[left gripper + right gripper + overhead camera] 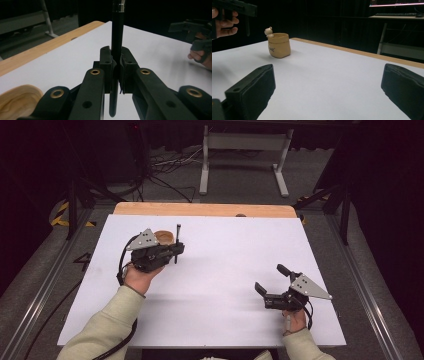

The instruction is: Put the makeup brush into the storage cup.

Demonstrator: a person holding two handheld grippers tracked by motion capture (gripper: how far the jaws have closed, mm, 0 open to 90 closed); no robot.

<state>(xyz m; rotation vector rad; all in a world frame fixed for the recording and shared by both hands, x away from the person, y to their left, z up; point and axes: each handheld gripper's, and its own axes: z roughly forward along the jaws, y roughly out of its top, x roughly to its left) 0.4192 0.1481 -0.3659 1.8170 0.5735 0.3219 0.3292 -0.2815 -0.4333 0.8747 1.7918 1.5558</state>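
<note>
My left gripper (176, 249) is shut on a black pen (177, 242), which stands upright above the white table. In the left gripper view the pen (117, 42) runs up between the two pads, its lower tip hanging free below them. Just behind this gripper stands a small tan holder shaped like a sack (164, 238), with a little bear figure on its rim (269, 31). The holder (278, 45) stands upright and apart from the pen. At the right near the front, my right gripper (270, 279) lies low over the table, open, nothing between its jaws.
The white table top (215, 270) has a wooden strip (205, 209) along its far edge. Beyond it stand a white frame leg (204, 165) and cables on the floor. Metal rails run along both sides of the table.
</note>
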